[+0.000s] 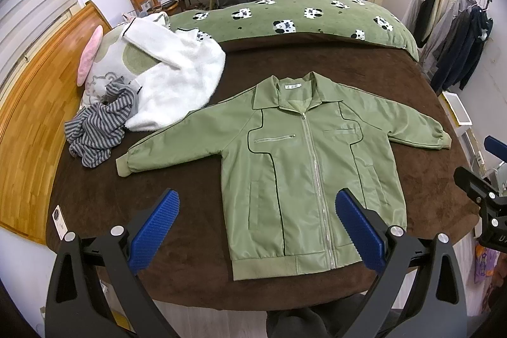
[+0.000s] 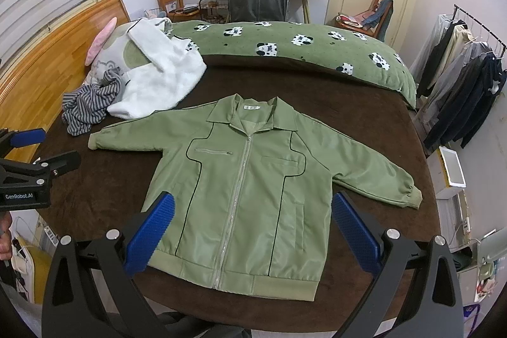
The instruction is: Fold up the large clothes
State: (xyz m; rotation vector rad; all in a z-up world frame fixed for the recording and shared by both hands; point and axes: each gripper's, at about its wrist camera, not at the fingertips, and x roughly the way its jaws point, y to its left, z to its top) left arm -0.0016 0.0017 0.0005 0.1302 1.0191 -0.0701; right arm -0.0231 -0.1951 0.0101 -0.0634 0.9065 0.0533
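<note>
Green zip-up jacket (image 1: 304, 170) lies flat, front side up, on the brown bed cover (image 1: 152, 189), straight ahead of both tools. Zipper closed nearly to the collar, collar spread open with a white label showing, both sleeves stretched out sideways, ribbed hem nearest the cameras. Black piping runs down both front panels; zip chest pocket on one side, welt pocket on the other. Left hand-held gripper (image 1: 258, 230): blue pads wide apart, nothing between them, hovering over the jacket's hem corner, jacket body ahead and to its right. Right hand-held gripper (image 2: 253, 233): also spread wide and empty, the jacket's lower body framed between its pads. Beyond the left hand-held gripper, further left: white fleece garment (image 1: 177, 78) and a crumpled striped grey garment (image 1: 98, 129), just beside the jacket's sleeve cuff. Green panda-print duvet (image 1: 304, 18) is bunched at the far edge.
</note>
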